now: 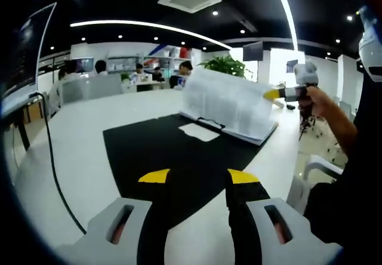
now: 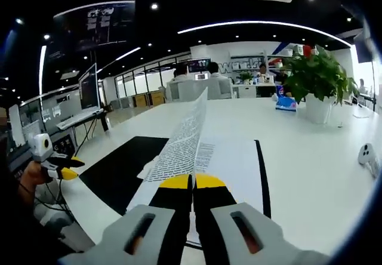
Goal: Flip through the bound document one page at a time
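Broadly, a white table [image 1: 77, 128] fills an open office, with a black mat [image 1: 173, 151] spread on it and people seated at desks far behind. On the mat's far part lies the open document [image 1: 230, 113], its pages white with dense print. One page [image 2: 185, 139] stands lifted, nearly upright, above the flat pages beneath.

From the right gripper view, the right gripper [image 2: 192, 182] has its yellow-tipped jaws clenched together on the lower edge of that page, holding it up; the left gripper view shows the same gripper [image 1: 276, 94] from the side, at the page's edge, with a hand [image 1: 319, 101] behind it.

The left gripper [image 1: 195, 176] hovers over the near part of the mat, well apart from the document, its jaws released and spread with nothing between them. It also appears at the far left of the right gripper view [image 2: 64, 170].

A potted plant [image 2: 316, 77] in a white pot stands on the table to the right of the document in the right gripper view, with a small blue pack [image 2: 286, 102] just beside it. A black cable [image 1: 54, 169] trails across the table's left side. A small white sheet [image 1: 200, 132] lies on the mat just before the document.
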### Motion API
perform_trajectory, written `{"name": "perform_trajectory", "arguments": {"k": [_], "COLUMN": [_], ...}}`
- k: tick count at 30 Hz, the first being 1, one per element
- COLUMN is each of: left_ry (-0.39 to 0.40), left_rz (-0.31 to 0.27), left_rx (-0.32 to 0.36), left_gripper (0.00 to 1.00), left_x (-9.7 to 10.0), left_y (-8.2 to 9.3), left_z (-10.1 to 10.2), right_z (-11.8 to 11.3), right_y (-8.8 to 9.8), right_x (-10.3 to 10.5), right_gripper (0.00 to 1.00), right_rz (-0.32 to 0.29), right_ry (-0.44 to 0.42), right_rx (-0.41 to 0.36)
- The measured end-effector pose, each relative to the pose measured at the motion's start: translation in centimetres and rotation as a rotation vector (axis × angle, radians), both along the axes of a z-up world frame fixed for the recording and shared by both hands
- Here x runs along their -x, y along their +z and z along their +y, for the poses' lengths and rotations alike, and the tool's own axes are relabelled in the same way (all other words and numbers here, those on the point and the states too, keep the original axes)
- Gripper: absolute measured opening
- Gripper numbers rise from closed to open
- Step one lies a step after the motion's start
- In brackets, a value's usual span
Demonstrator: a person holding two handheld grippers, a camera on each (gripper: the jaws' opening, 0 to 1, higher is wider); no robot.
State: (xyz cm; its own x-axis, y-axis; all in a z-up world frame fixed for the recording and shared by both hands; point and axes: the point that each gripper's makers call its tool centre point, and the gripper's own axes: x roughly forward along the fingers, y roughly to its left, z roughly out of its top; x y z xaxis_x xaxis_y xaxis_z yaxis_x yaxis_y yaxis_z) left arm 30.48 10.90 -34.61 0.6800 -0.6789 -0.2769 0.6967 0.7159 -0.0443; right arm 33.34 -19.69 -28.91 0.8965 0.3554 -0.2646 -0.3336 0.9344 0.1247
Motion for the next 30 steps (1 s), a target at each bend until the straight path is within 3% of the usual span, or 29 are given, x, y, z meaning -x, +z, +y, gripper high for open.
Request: {"name": "perform_trajectory", "arguments": {"k": [16,30], "left_ry": [0.009,0.026], "left_rz": [-0.005,-0.002], "left_rx": [0.011,0.024], "left_gripper": [0.37,0.37], "left_x": [0.0,0.2], "left_y": [0.4,0.3], "left_z": [0.4,1.1], "right_z": [2.7,7.0], "right_y": [1.5,2.7], "right_x": [-0.4,-0.1], "right_gripper": [0.02,0.02], "right_rz": [-0.045,-0.066], "right_ry": [0.053,0.159], "right_rx": [-0.04,-0.092]}}
